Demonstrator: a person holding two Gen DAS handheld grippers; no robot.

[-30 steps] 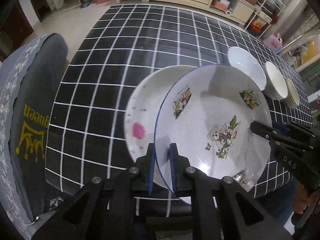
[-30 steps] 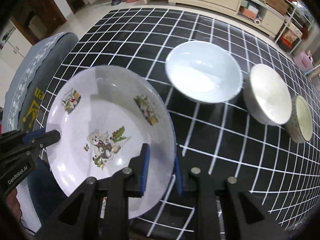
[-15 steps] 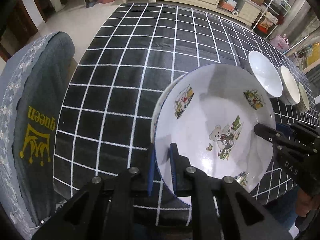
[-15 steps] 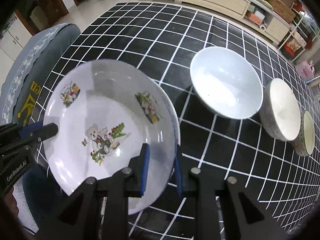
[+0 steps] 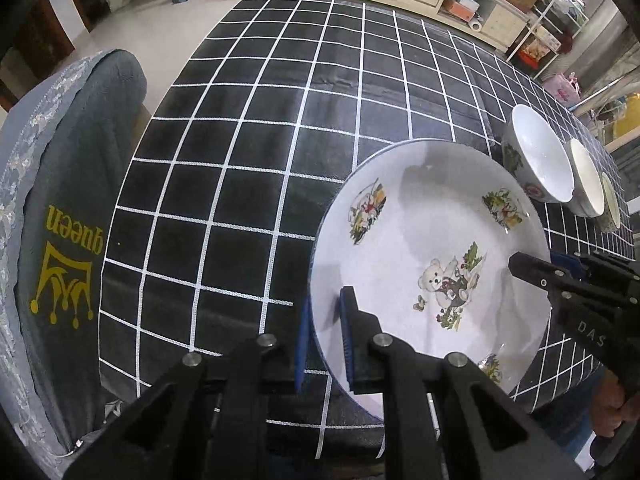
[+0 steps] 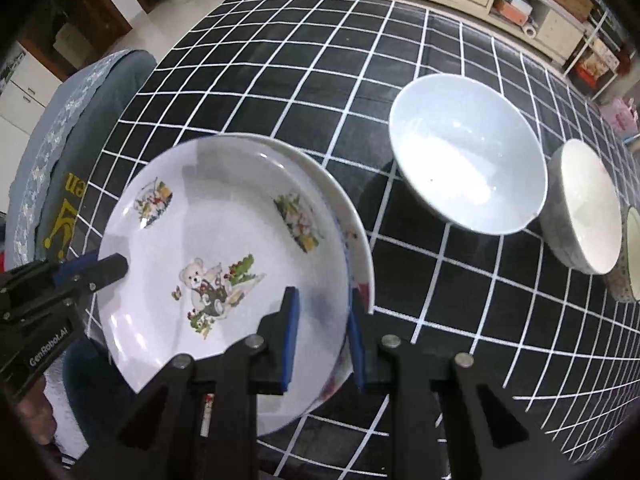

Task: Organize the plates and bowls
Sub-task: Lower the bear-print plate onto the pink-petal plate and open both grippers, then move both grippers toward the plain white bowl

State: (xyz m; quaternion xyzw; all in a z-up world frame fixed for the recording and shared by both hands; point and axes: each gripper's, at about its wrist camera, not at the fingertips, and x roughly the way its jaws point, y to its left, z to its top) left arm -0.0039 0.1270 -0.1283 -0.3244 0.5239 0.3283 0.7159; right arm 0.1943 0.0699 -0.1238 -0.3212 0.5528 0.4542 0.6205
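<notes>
A white plate with a bear picture [image 5: 432, 248] [image 6: 224, 248] is held by both grippers at opposite rims. My left gripper [image 5: 325, 332] is shut on its left rim and shows in the right wrist view as the left gripper [image 6: 108, 270]. My right gripper [image 6: 322, 326] is shut on the right rim; its fingertip [image 5: 524, 266] reaches over the plate. Directly under it lies a second white plate [image 6: 362, 256], with only its right edge showing. A large white bowl [image 6: 468, 160] [image 5: 538, 160] stands to the right.
Right of the large bowl stand a grey speckled bowl [image 6: 584, 208] [image 5: 586, 178] and a small bowl [image 6: 634, 256]. The table [image 5: 280, 120] has a black checked cloth. A grey-covered chair [image 5: 68, 240] stands at its left edge. A hand [image 5: 608, 408] shows at lower right.
The bear plate has moved left and down over the second plate. That plate's pink-marked left part, visible before, is now covered.
</notes>
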